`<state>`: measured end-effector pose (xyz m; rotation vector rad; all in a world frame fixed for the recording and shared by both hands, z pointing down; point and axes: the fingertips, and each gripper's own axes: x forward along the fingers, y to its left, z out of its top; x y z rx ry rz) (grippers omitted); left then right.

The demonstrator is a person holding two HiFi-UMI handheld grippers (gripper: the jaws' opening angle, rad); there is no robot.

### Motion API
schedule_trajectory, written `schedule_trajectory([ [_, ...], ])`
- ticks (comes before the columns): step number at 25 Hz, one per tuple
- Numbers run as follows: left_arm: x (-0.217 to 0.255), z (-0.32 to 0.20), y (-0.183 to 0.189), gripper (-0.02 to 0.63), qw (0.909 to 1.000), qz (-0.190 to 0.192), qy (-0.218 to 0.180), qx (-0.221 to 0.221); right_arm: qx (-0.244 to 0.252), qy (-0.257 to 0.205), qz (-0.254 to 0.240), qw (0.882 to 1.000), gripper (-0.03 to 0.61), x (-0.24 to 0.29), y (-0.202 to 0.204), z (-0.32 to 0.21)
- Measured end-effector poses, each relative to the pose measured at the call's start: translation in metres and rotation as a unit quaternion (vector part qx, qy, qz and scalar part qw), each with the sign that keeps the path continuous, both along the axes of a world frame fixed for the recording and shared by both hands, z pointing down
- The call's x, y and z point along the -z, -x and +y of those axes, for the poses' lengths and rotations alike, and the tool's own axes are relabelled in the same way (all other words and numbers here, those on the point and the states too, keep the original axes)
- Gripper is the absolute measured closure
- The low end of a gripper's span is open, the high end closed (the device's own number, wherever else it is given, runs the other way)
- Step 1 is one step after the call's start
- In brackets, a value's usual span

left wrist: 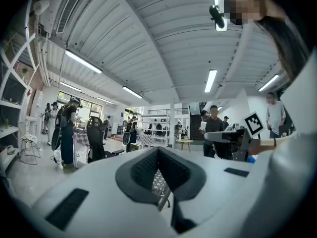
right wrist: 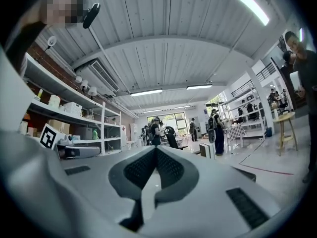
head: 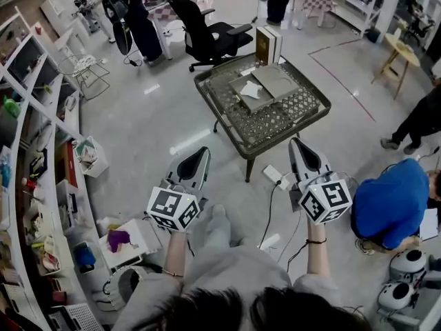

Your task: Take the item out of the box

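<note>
Well, both tools are up in the air here, held out in front of the person and well short of the table (head: pixel 275 131). The left gripper (head: pixel 204 150) has its jaws pressed together with nothing between them, and its own camera catches only a sliver of the table's lattice top through the gap behind the tips. The right gripper (head: pixel 294 142) is the same story: jaws closed tip to tip and empty. Neither one touches anything. Over on the low mesh-topped table lies the box (head: pixel 274 81), a flat grey one lying open, and the white item (head: pixel 252 91) sits inside it on the left half. At the table's far edge a tall dark carton (head: pixel 268 45) stands upright. A black office chair (head: pixel 207 36) is parked just beyond, and a person in a blue top (head: pixel 389 202) crouches on the floor off to the right.
</note>
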<state>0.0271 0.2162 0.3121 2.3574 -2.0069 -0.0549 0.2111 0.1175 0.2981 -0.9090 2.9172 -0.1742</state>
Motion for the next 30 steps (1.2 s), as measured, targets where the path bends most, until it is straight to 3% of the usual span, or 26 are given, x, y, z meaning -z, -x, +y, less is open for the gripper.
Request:
schedule_trajectory([
  [16,-0.02,-0.126,0.096,0.597,0.9972,0.012,0.015,-0.072,-0.05,0.012,0.006,0.999,0.558,-0.019,0.101,-0.105],
  [23,-0.032,-0.171,0.124,0.597,0.9943,0.013,0.022,-0.104,-0.076,0.015,0.012,0.997,0.558,-0.027,0.131,-0.142],
  [30,-0.051,-0.219,0.133,0.597,0.9916,0.031,0.042,-0.118,-0.088,0.05,0.025,0.995,0.558,-0.053,0.147,-0.184],
])
